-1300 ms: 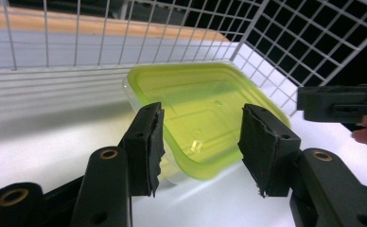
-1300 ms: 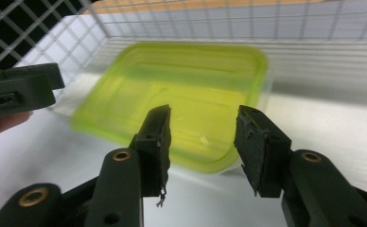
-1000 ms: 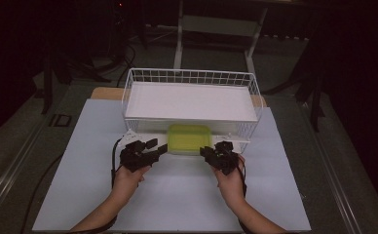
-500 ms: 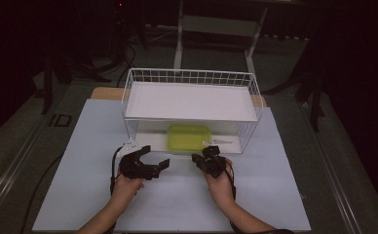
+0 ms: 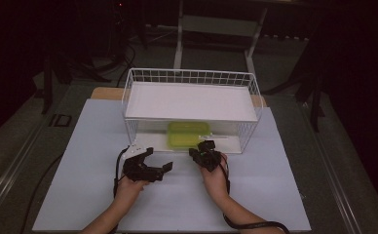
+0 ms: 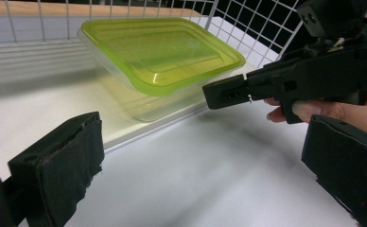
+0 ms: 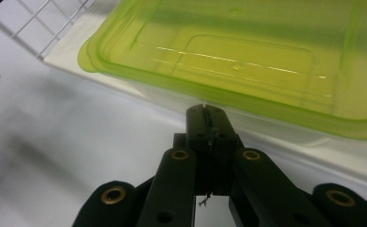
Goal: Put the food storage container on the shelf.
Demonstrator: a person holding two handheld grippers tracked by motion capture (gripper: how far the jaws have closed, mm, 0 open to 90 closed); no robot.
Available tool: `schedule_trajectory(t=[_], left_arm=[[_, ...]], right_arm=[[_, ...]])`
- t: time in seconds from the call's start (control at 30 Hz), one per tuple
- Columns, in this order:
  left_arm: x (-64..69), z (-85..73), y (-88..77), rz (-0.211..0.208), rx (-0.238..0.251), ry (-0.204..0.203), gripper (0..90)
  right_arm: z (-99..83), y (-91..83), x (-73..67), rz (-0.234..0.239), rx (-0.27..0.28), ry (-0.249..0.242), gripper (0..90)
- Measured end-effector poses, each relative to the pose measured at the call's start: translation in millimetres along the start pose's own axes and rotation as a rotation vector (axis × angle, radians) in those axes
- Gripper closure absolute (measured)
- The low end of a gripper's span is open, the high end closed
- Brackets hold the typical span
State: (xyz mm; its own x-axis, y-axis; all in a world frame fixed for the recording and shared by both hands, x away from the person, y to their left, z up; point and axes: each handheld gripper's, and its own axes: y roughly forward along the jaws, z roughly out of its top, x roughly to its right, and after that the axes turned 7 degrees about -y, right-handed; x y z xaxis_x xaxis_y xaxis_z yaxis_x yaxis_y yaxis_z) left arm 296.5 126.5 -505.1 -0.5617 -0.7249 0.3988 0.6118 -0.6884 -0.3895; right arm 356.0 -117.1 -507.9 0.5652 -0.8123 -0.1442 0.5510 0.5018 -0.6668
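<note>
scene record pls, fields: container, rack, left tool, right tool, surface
container: green-lidded clear plastic container, lid on, lying flat on the lower level of the rack
rack: white wire rack with a white shelf above the container
left tool: left tool, jaws wide open with nothing between them, having just opened, in front of the rack
right tool: right tool, jaws shut and empty, tip just short of the container's near edge
surface: white table
</note>
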Motion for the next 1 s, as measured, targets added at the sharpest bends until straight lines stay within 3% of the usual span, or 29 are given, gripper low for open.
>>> schedule_trajectory(t=[0.67, 0.7, 1.0], left_arm=[[-3.7, -0.2, -2.7, 0.018, 0.008, 0.002, 0.6], [-3.4, -0.4, -2.6, 0.017, 0.007, 0.003, 0.6], [-3.3, -1.3, -2.3, 0.010, 0.011, 0.018, 0.6]], right_arm=[[20.9, 28.4, 16.3, -0.034, 0.026, 0.037, 88.6], [23.4, 29.7, 16.0, -0.042, 0.020, 0.054, 88.6], [28.8, 36.4, 17.8, -0.034, 0.029, 0.041, 87.9]])
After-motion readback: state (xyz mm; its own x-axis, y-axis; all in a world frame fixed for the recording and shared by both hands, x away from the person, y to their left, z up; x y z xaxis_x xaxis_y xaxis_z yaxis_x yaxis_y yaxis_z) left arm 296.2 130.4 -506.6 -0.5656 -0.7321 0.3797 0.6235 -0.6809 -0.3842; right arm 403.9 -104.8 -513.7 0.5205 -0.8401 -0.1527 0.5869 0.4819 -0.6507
